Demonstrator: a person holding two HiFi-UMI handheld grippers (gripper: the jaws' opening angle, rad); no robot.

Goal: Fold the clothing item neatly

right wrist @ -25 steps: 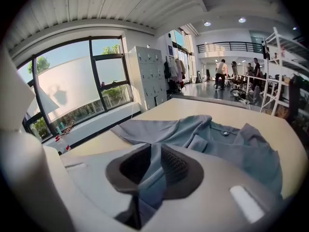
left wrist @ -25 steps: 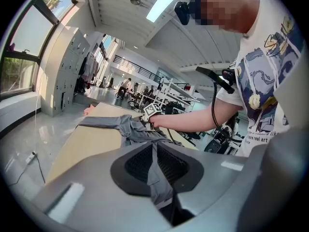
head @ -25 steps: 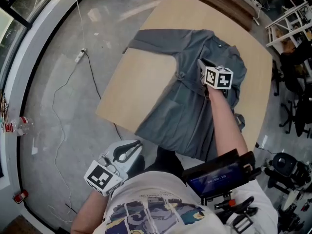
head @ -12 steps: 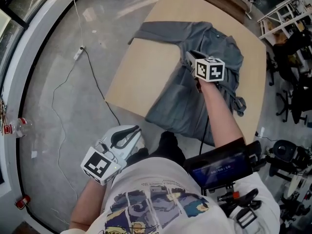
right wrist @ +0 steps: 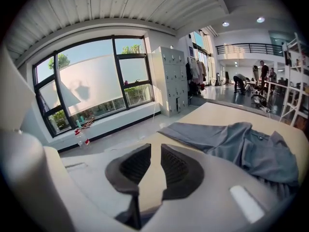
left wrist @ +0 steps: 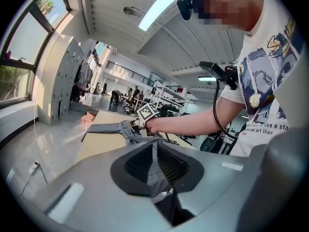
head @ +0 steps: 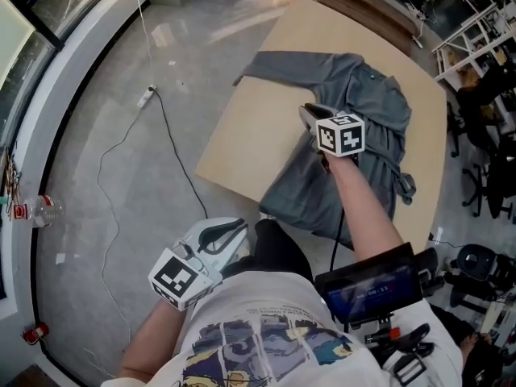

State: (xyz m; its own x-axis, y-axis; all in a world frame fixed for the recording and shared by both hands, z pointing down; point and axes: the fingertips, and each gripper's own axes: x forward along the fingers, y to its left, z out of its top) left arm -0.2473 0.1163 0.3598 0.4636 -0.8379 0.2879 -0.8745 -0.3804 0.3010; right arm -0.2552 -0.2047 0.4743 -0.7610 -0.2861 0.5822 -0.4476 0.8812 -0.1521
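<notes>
A pale wooden table (head: pixel 242 147) carries the grey garment (head: pixel 371 107). The garment is spread over the table's far and right part, with one sleeve (head: pixel 278 61) stretched out to the left and its lower end reaching the near edge. The right gripper (head: pixel 305 110) hovers over the garment's left edge, just below where the sleeve joins the body, and most of the cloth lies to its right. Its jaws stand a narrow slit apart, and bare table top shows through the slit. The left gripper (head: pixel 241 225) is low beside the person's shirt (head: pixel 266 337), off the table, pointing at the garment's near corner. Its jaws are all but together, nipping a strip of grey cloth whose hem (left wrist: pixel 161 195) sits between the pads.
</notes>
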